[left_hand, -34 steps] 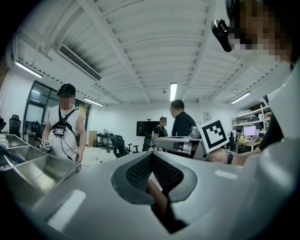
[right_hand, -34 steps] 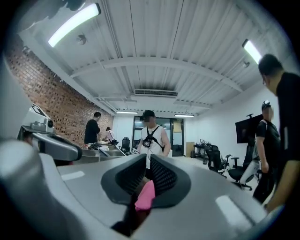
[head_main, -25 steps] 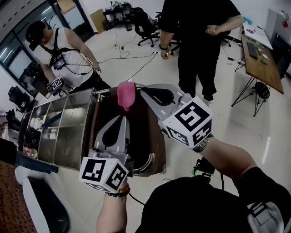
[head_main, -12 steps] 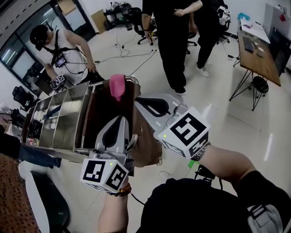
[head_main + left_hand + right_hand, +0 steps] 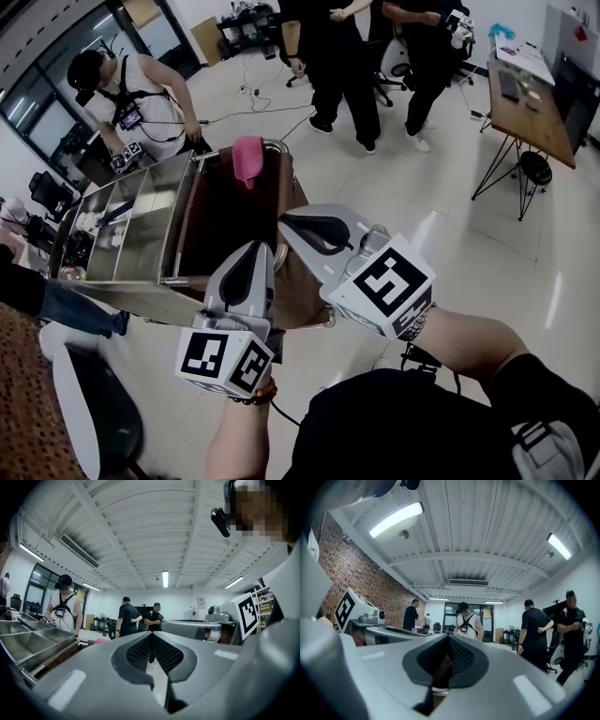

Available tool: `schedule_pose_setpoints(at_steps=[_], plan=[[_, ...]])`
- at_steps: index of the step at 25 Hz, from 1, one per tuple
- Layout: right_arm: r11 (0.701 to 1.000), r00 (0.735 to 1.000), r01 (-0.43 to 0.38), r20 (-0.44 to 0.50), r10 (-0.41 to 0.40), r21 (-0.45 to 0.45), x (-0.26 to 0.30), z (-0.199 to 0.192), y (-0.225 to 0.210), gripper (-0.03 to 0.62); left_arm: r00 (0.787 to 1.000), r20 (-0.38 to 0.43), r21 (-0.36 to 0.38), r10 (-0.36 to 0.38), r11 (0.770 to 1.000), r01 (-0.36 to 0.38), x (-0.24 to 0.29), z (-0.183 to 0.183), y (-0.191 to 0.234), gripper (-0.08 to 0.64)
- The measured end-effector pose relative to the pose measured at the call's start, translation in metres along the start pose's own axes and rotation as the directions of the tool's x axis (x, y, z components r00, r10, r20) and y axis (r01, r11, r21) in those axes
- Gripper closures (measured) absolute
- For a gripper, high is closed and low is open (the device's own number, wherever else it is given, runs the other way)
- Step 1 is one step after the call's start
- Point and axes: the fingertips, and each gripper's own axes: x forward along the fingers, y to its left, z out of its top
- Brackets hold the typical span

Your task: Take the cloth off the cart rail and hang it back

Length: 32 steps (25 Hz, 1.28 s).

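My left tool (image 5: 260,249) is pressed together: in the left gripper view the two ribbed pads meet in a line with nothing between them. My right tool (image 5: 287,219) is pressed together too, and it is just as empty; the right gripper view shows its pads meeting edge to edge. I hold both tools side by side over the near end of the cart (image 5: 174,212), the left one over the near edge of the brown bed (image 5: 225,211), the right one at the cart's near right corner. Both point towards the far end.

The pink cloth (image 5: 247,161) hangs over the rail (image 5: 273,143) at the cart's far edge, a fold of it drooping down onto the brown bed side. It is well apart from both tools, and neither touches it. A sliver of pink also shows low at the left in the left gripper view.

The left half of the cart holds steel trays (image 5: 122,230) in a row of compartments, with small items in the far-left ones that I cannot make out.

Beyond the cart's far left corner stands a person in a white top with a black harness (image 5: 139,105). Two people in black (image 5: 339,56) stand on the pale floor (image 5: 441,216) past the far edge.
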Motion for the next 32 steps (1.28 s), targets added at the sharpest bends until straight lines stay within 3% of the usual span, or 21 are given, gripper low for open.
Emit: schedule_pose_setpoints(at_steps=[19, 32], plan=[[0.990, 0.991, 0.131, -0.010, -0.132, -0.052, 0.053, 0.009, 0.144, 0.592, 0.993, 0.037, -0.013, -0.113, 0.993, 0.113, -0.147, 0.020, 0.060, 0.557], [0.981, 0.984, 0.179, -0.008, -0.180, -0.078, 0.060, 0.011, 0.192, 0.592, 0.987, 0.060, 0.011, -0.147, 0.989, 0.147, -0.192, 0.020, 0.067, 0.557]])
